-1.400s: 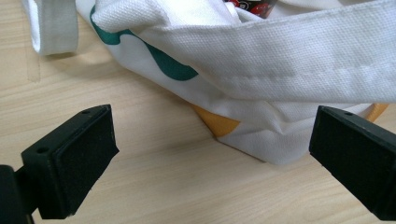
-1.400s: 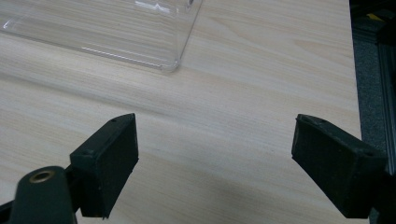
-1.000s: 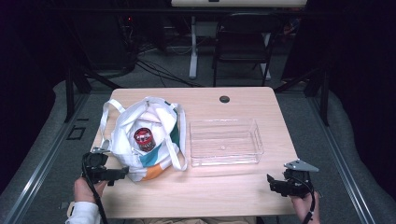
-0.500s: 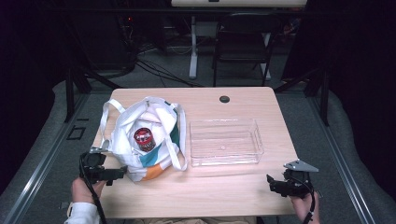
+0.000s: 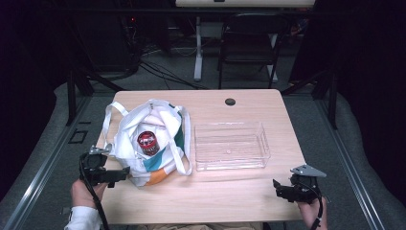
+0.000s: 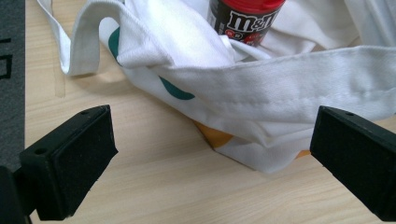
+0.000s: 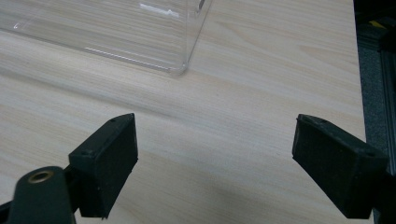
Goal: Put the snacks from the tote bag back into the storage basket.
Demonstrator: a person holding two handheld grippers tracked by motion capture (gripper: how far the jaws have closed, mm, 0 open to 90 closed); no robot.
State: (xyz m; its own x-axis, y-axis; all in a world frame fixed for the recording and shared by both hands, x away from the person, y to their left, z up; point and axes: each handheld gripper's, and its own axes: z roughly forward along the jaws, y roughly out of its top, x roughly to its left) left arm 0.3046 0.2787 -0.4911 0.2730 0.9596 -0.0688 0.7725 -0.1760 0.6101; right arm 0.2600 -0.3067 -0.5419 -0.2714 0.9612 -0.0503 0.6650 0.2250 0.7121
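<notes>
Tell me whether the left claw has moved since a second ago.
No. The left claw stays at the near left corner of the bag, jaws open, holding nothing.

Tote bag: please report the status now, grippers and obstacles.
Left gripper open, at tote bag edge. Right gripper open over bare table. Jar upright inside bag. Path unobstructed.

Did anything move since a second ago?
Hardly anything. The left gripper shifted very slightly beside the bag, jaws open on nothing. The right gripper stayed at the near right of the table, open too. The bag, the jar in it and the clear tray did not move.
</notes>
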